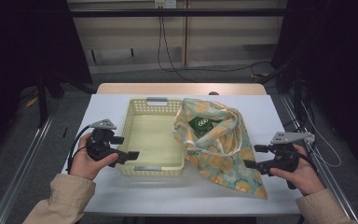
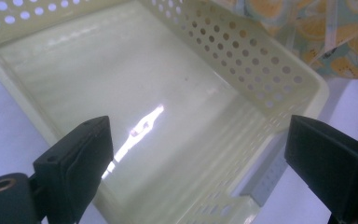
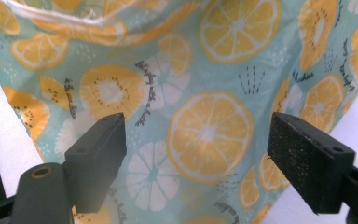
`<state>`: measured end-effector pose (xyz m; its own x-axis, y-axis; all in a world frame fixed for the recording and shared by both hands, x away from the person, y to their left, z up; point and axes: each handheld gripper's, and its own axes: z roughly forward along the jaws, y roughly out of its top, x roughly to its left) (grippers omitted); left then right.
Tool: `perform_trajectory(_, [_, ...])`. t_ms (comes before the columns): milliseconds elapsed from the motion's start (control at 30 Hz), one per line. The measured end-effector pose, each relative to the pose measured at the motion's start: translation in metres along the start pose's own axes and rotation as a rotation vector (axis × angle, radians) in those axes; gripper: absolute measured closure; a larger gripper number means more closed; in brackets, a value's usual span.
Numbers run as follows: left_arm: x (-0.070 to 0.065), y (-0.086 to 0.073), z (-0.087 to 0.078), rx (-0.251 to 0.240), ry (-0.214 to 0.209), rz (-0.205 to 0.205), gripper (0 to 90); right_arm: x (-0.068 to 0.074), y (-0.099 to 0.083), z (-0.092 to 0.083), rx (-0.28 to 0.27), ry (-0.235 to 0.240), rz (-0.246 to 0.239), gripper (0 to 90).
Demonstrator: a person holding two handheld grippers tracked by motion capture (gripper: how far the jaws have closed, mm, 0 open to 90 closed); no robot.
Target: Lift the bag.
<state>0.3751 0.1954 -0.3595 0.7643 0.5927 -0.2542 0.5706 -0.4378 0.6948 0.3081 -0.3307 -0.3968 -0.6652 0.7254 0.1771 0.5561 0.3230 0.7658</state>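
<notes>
A pale yellow perforated basket (image 1: 133, 116) stands on the white table, with nothing in it. To its right lies a teal cloth bag (image 1: 223, 149) printed with orange slices, its mouth open on a dark green box (image 1: 201, 125). My left gripper (image 1: 127, 156) hovers at the basket's near left corner, jaws open over the basket's inside (image 2: 135, 93). My right gripper (image 1: 256, 156) is beside the bag's right edge, open, with the printed cloth (image 3: 200, 126) close in front and nothing between the pads.
The table's near edge (image 1: 182, 210) runs between the two sleeves. A wooden strip (image 1: 182, 88) borders the far side. Metal rails flank the table left and right, and cables hang on the back wall.
</notes>
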Motion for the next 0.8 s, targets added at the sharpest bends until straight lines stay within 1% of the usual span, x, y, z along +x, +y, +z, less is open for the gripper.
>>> perform_trajectory(100, [-0.001,-0.005,-0.001,-0.001,0.010,0.003,7.7,0.001,-0.004,0.001,0.001,-0.002,0.000,19.5])
perform_trajectory(133, [0.000,-0.006,-0.002,0.005,0.001,0.007,7.7,0.001,-0.005,0.002,0.001,-0.001,-0.002,19.4])
perform_trajectory(167, [-0.001,-0.008,-0.002,-0.002,0.016,0.004,7.6,0.001,-0.006,0.002,0.001,-0.002,0.000,19.4])
perform_trajectory(200, [-0.001,-0.009,-0.003,0.001,0.018,0.009,7.6,0.002,-0.007,0.003,-0.001,0.000,-0.001,19.4])
perform_trajectory(333, [-0.001,-0.015,-0.005,-0.007,0.023,0.003,7.6,0.003,-0.010,0.004,0.001,-0.004,-0.005,19.3])
perform_trajectory(467, [0.000,-0.020,-0.007,-0.014,0.038,-0.003,7.6,0.002,-0.013,0.005,0.006,-0.008,-0.004,19.3])
perform_trajectory(567, [-0.001,-0.023,-0.011,-0.019,0.039,0.000,7.6,0.001,-0.015,0.004,0.005,-0.010,-0.004,19.3])
perform_trajectory(633, [-0.002,-0.025,-0.012,-0.025,0.042,-0.005,7.5,0.002,-0.016,0.003,0.005,-0.009,-0.006,19.2])
perform_trajectory(700, [-0.002,-0.027,-0.015,-0.016,0.041,-0.002,7.5,0.002,-0.017,0.003,0.003,-0.008,-0.007,19.2])
perform_trajectory(733, [-0.003,-0.029,-0.016,-0.026,0.043,-0.004,7.5,0.002,-0.018,0.002,0.002,-0.008,-0.007,19.2])
perform_trajectory(767, [-0.002,-0.030,-0.018,-0.021,0.033,-0.002,7.5,0.002,-0.018,0.002,0.002,-0.008,-0.007,19.2])
perform_trajectory(800, [-0.002,-0.032,-0.019,-0.025,0.048,-0.002,7.5,0.002,-0.018,0.002,0.002,-0.009,-0.007,19.2])
